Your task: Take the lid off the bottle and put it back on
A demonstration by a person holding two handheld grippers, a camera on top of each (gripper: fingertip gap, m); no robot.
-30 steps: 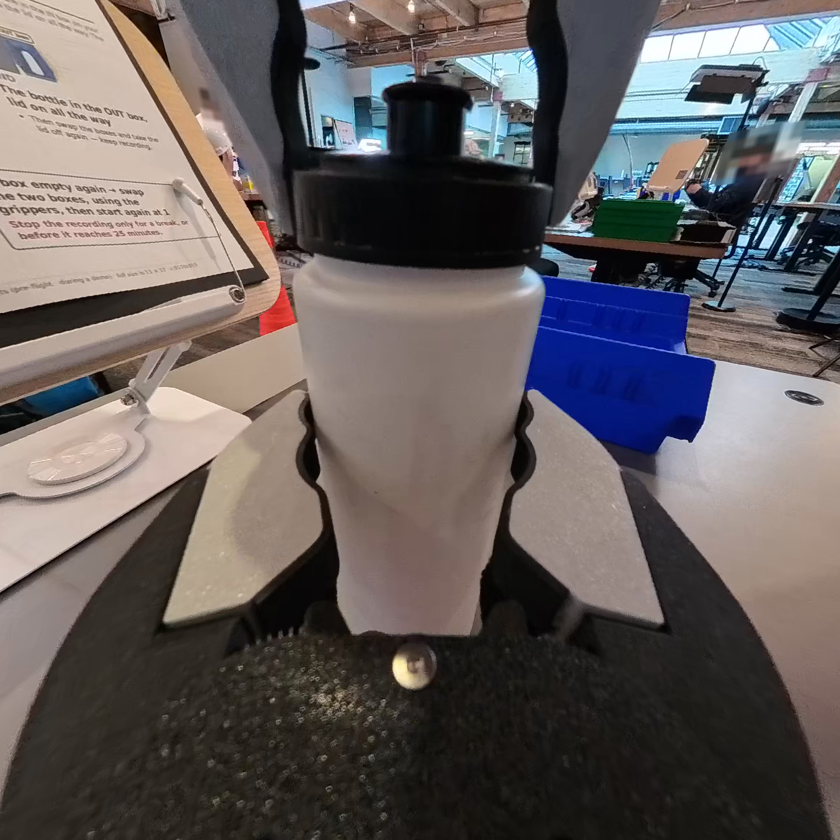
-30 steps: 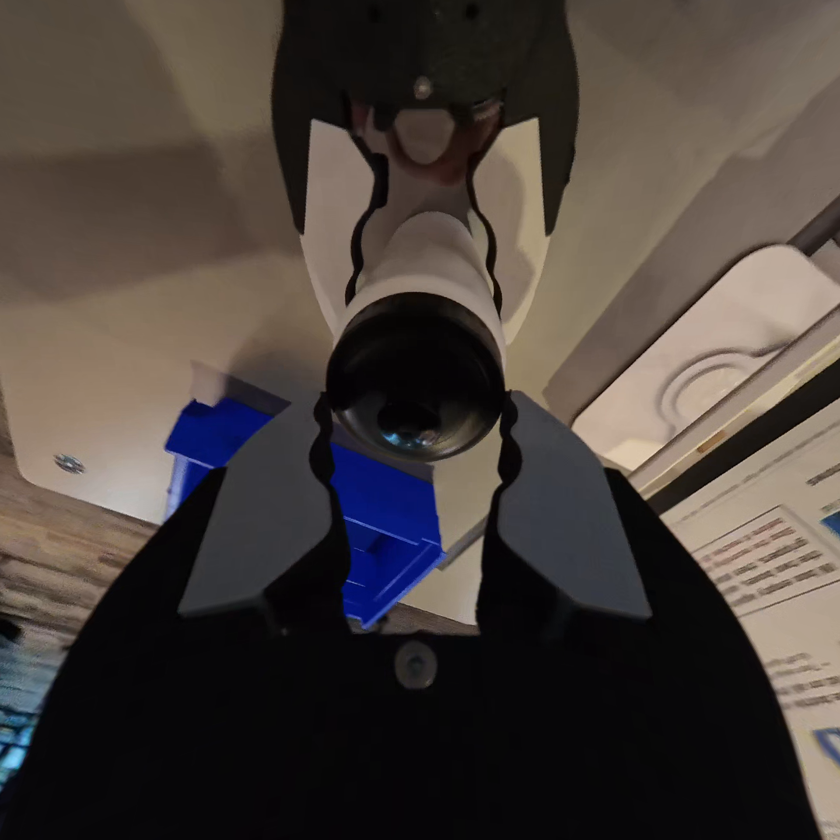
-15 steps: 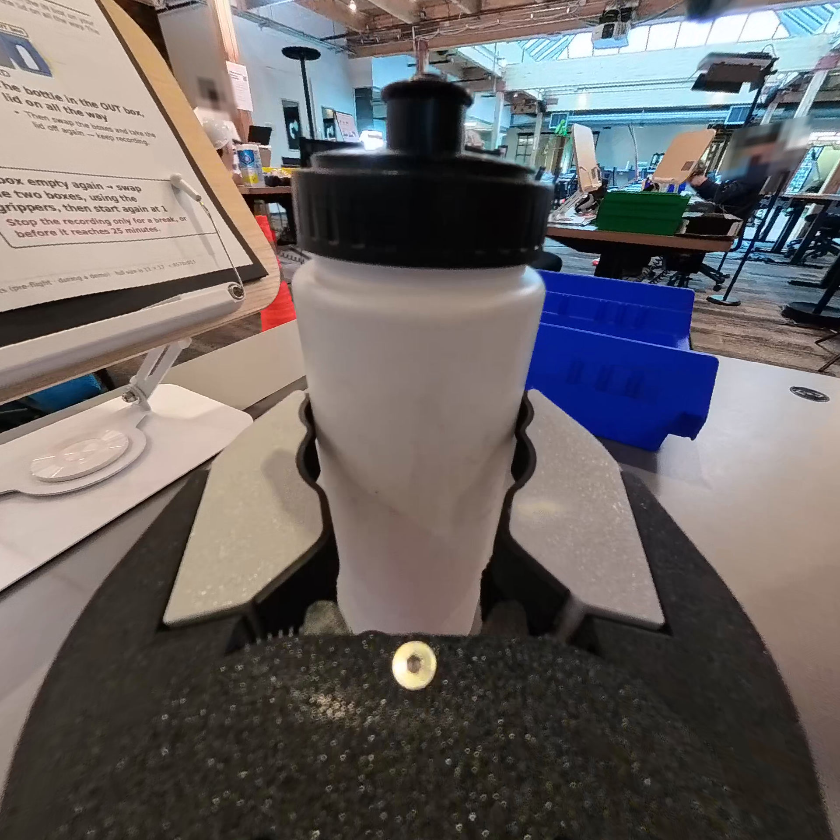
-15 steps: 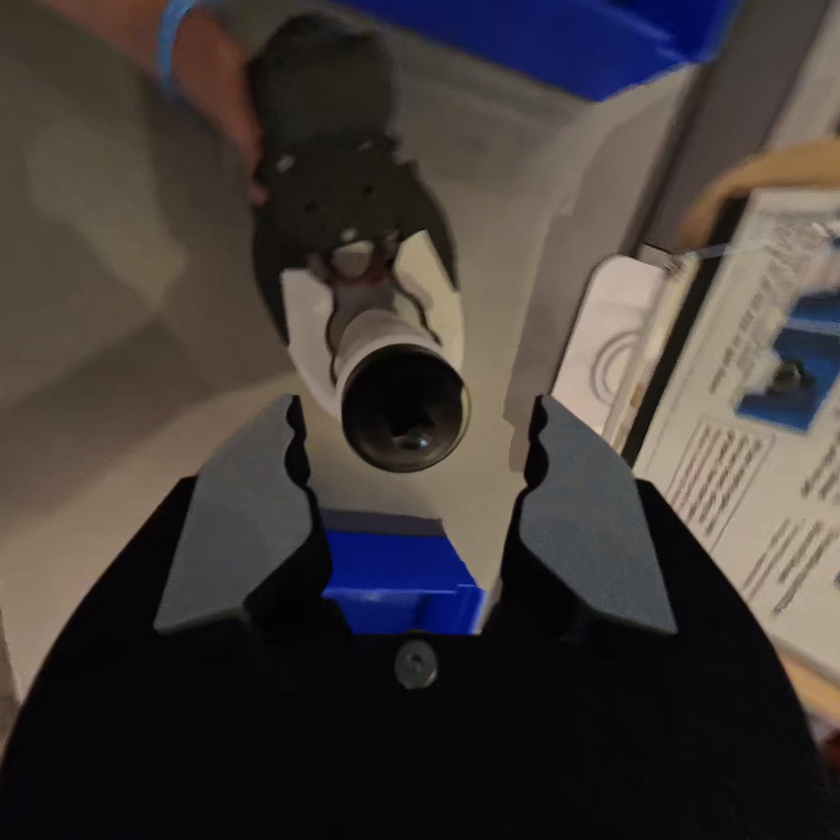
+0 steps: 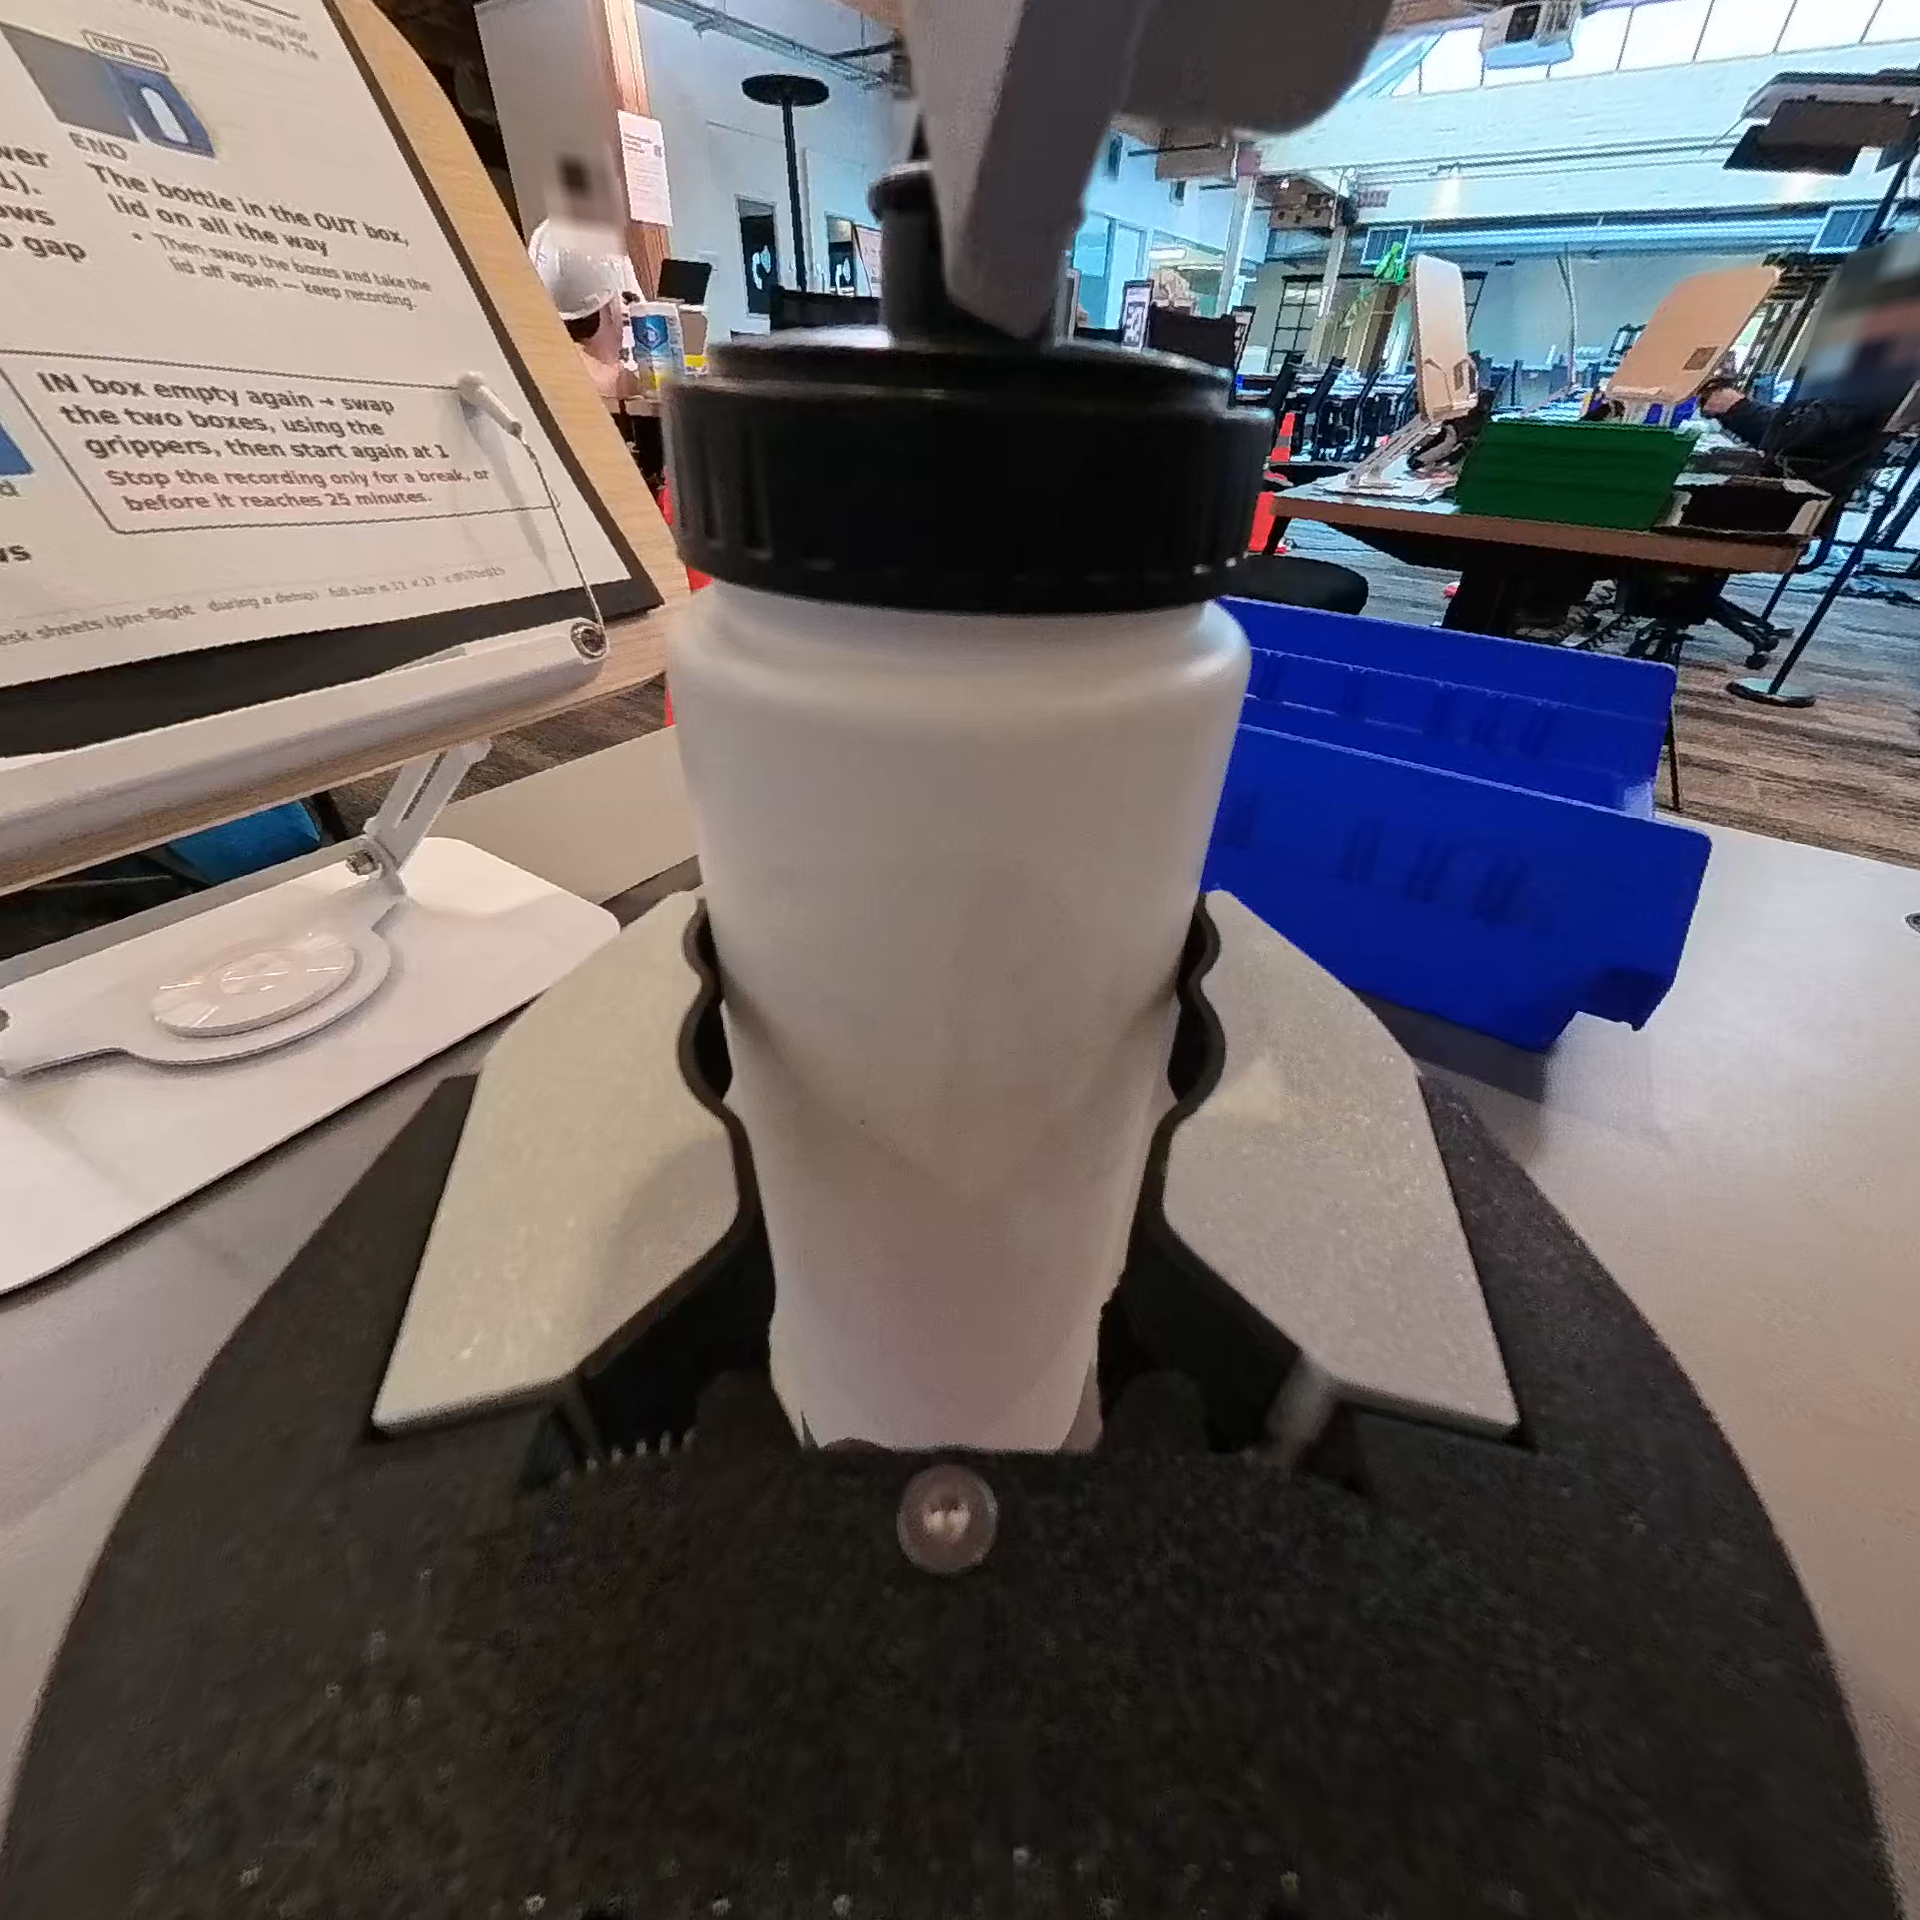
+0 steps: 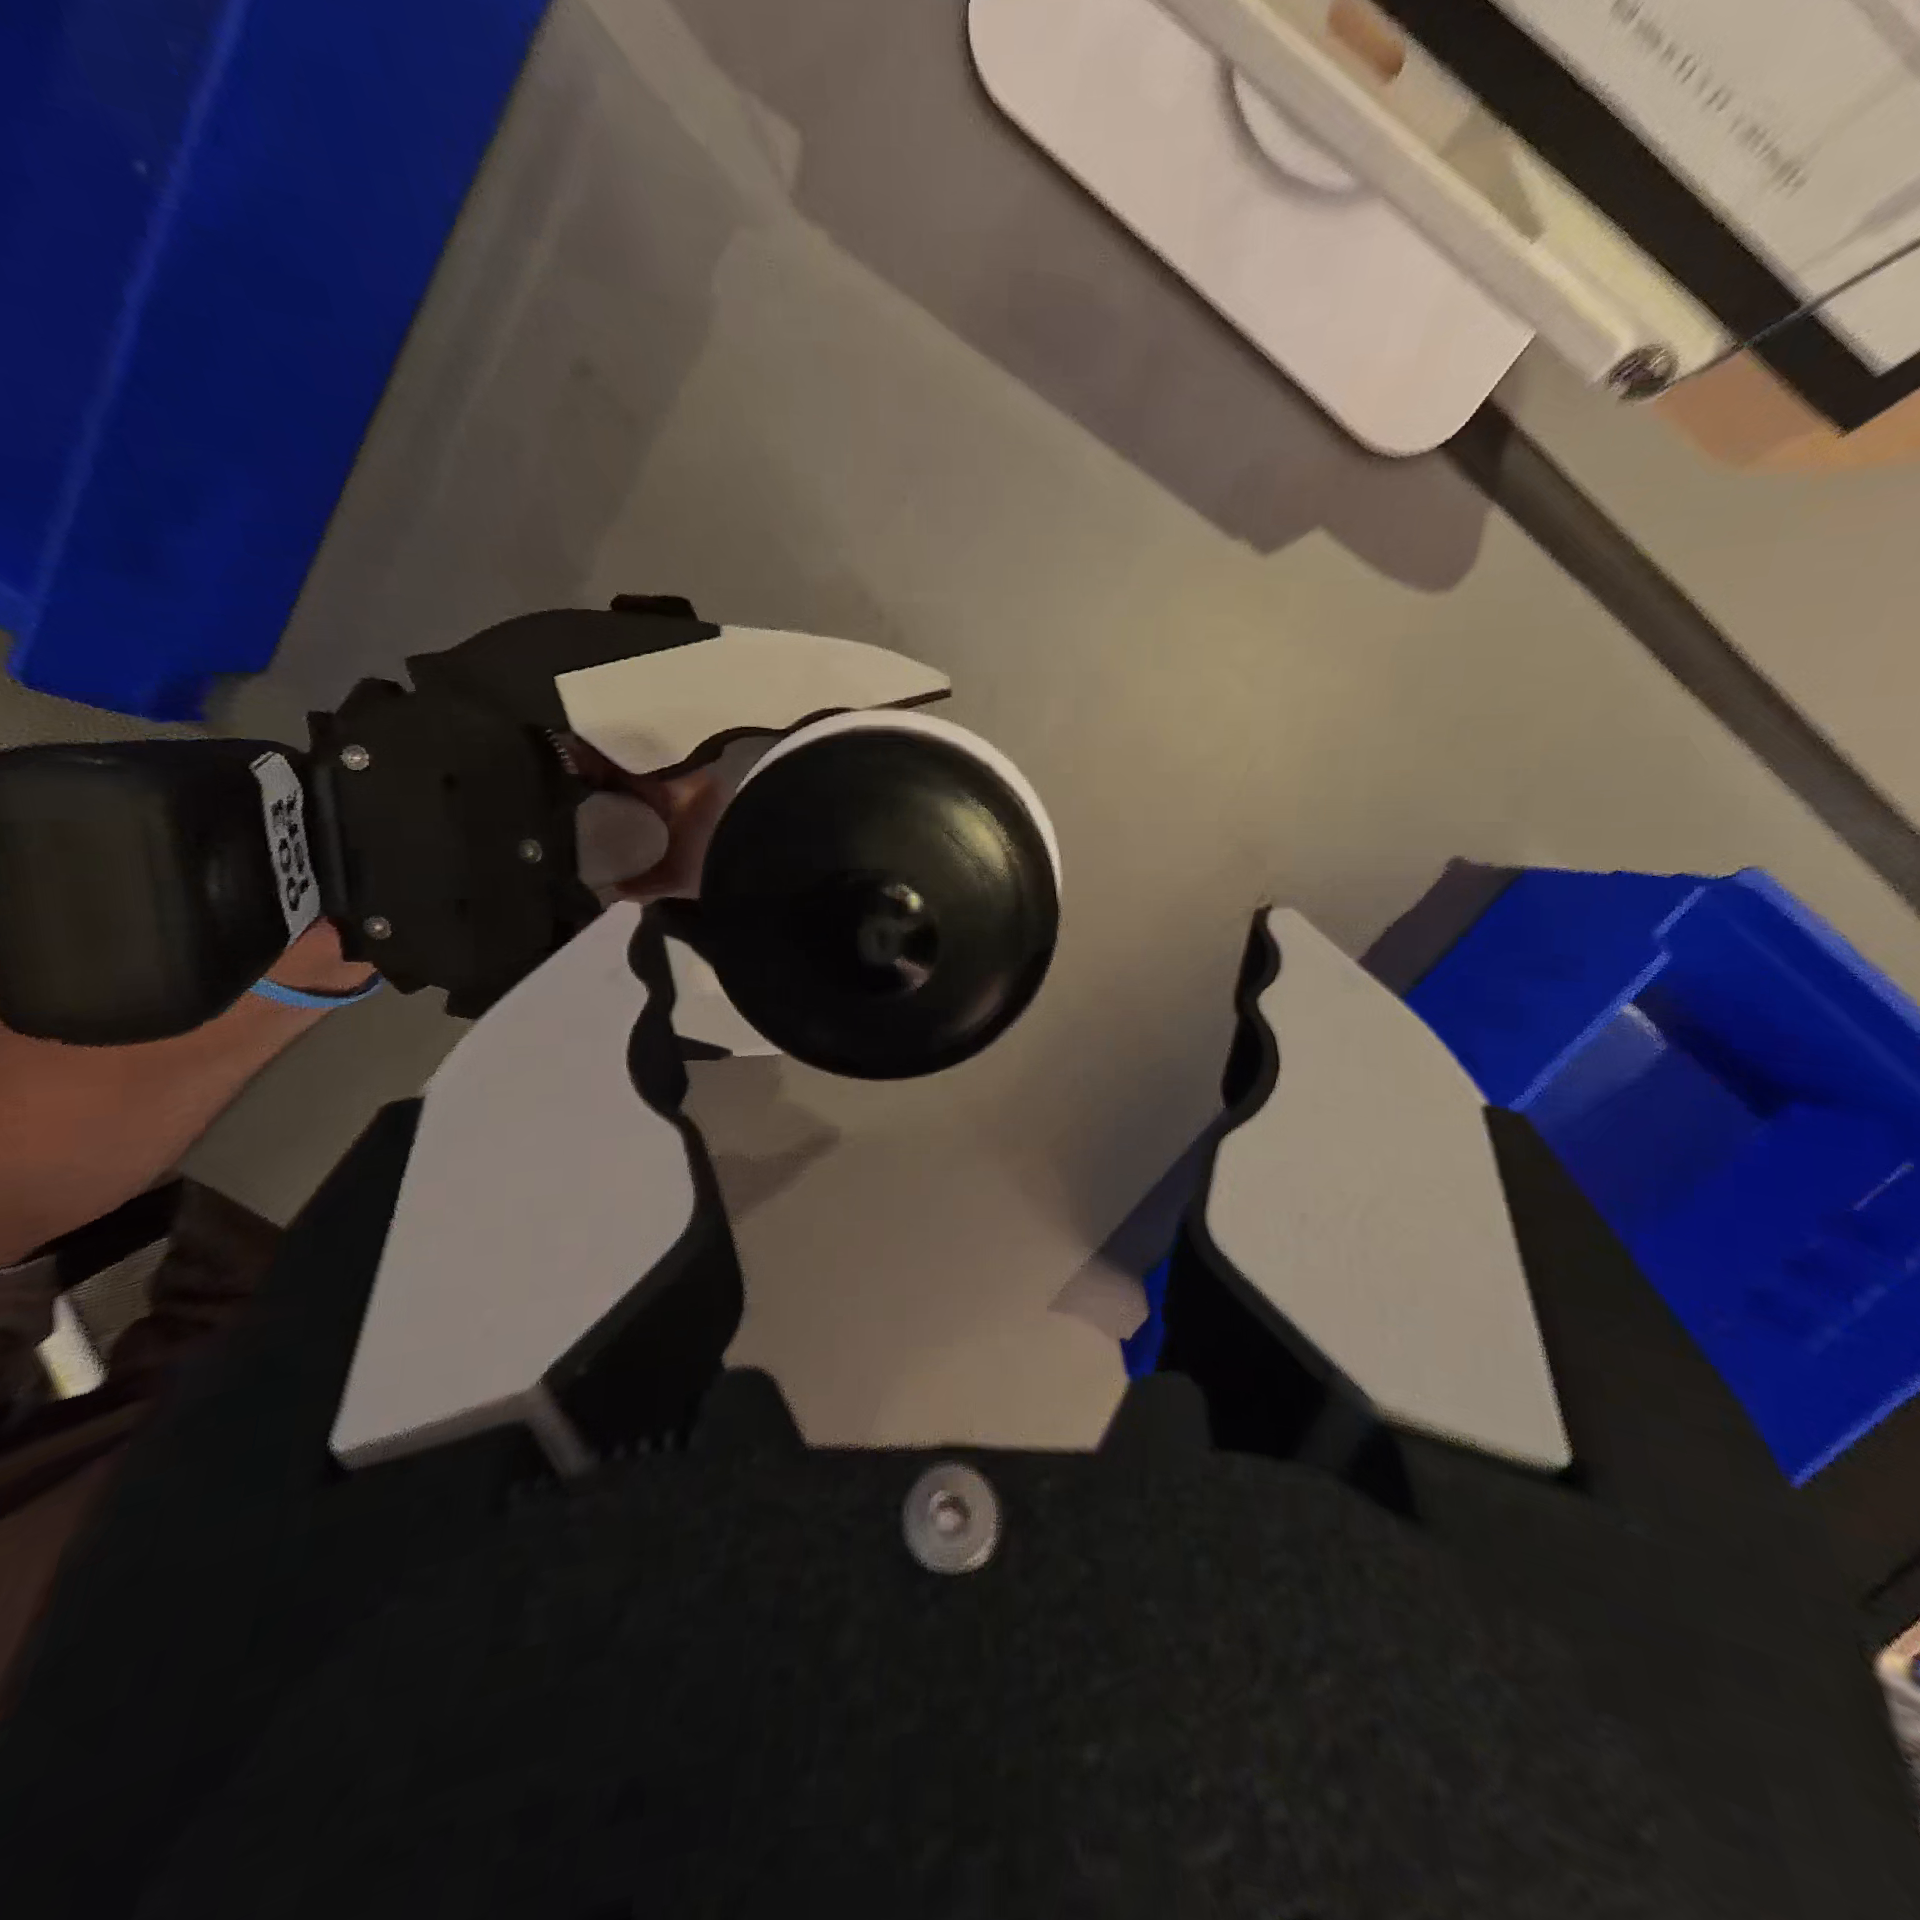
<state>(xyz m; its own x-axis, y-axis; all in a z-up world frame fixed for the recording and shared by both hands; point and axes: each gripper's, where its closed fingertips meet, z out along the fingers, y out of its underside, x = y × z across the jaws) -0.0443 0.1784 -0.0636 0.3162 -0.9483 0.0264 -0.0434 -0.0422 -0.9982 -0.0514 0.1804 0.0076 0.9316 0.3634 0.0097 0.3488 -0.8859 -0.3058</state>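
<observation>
1. Bottle [image 5: 956, 935]: white plastic, upright, clamped low on its body between the two pads of the left gripper [image 5: 951, 997]; both pads press its sides.
2. Lid [image 5: 966, 488]: black, ribbed, seated on the bottle's neck, with a spout on top; seen from above in the right wrist view it is a round black disc [image 6: 883, 904] with a thin white rim of bottle behind it.
3. Right gripper [image 6: 951, 997]: fingers spread wide above the lid; the left pad [image 6: 655, 1039] lies just beside the lid's edge, the right pad [image 6: 1247, 1039] stands well clear of it; neither presses, so nothing is held; in the left wrist view one grey finger [image 5: 997, 187] hangs blurred over the spout.
4. Table [image 5: 1714, 1195]: grey; a blue bin [image 5: 1455, 852] sits to the right and farther off, just behind the bottle; a second blue bin [image 6: 208, 312] shows in the right wrist view.
5. Stand [image 5: 260, 997]: white, on the left, carrying a printed instruction sheet [image 5: 260, 364] on a wooden board.
6. Hand [image 6: 156, 1060]: a person's, behind the left gripper, with a blue band at the wrist.
</observation>
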